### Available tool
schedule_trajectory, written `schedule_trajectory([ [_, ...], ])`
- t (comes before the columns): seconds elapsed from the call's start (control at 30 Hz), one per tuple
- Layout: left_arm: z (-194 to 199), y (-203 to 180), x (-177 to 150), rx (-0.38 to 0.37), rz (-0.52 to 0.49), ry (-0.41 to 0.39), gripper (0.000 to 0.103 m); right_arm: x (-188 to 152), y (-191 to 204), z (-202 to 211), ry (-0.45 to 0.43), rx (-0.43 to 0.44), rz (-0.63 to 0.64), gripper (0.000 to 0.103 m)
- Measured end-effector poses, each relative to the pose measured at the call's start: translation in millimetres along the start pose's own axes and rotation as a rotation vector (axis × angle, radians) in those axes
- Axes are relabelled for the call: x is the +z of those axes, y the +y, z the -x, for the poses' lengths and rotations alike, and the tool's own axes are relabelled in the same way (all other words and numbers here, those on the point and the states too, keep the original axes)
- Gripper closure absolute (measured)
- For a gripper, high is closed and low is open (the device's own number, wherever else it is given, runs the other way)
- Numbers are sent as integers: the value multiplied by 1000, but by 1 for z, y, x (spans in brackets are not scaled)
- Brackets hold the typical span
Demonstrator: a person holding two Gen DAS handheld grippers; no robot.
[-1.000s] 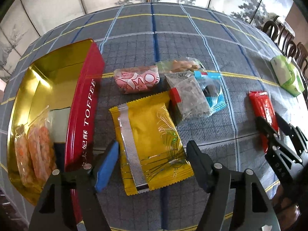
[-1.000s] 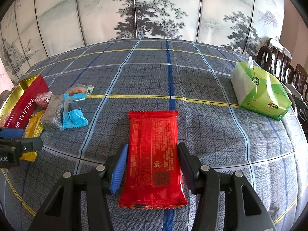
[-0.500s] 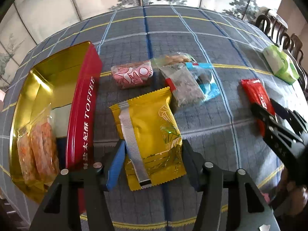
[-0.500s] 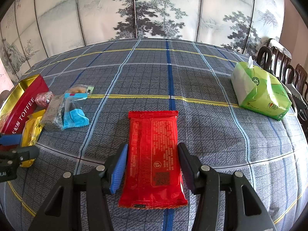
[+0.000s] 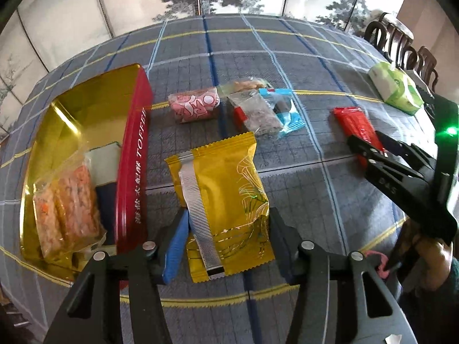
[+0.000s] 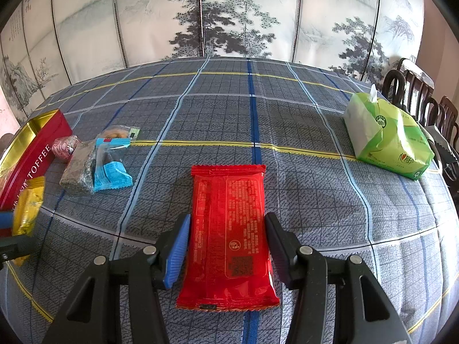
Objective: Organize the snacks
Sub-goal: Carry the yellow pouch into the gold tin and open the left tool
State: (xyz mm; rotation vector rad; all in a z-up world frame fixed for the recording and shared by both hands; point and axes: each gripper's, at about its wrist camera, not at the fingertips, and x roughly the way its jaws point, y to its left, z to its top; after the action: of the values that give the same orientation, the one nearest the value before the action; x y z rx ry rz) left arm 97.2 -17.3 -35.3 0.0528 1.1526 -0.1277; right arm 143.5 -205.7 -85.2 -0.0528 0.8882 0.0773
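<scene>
My left tool point(image 5: 226, 243) has closed in on the yellow packet point(image 5: 221, 200). The packet's near end now crumples between my fingers point(image 5: 176, 246).

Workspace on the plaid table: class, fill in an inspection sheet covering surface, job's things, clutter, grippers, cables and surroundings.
Surface: plaid tablecloth, flat.
Job's things: open toffee tin holding an orange snack bag; yellow packet, red packet, pink packet, dark packet and blue packet on the cloth.
Clutter: green tissue pack.
Grippers: left gripper closing on the yellow packet, contact unclear; right gripper open astride the red packet.
Cables: nothing seen.
Surroundings: painted folding screen; dark chairs.
</scene>
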Motion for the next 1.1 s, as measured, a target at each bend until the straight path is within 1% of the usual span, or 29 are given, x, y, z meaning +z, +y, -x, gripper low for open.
schedule_trajectory([
  [0.23, 25, 8, 0, -8, -22, -45, 53, 0, 0, 0, 0, 0, 0, 49],
  [0.33, 35, 23, 2, 4, -8, -65, 53, 0, 0, 0, 0, 0, 0, 49],
  [0.5, 49, 64, -1, 48, 41, -90, 53, 0, -1, 0, 0, -2, 1, 49],
  [0.77, 51, 129, -12, 126, 124, -79, 53, 0, 0, 0, 0, -2, 2, 49],
  [0.97, 42, 158, -22, 156, 150, -52, 53, 0, 1, 0, 0, -3, 3, 49],
  [1.1, 37, 168, -28, 178, 149, -48, 53, 0, 1, 0, 1, -3, 3, 49],
])
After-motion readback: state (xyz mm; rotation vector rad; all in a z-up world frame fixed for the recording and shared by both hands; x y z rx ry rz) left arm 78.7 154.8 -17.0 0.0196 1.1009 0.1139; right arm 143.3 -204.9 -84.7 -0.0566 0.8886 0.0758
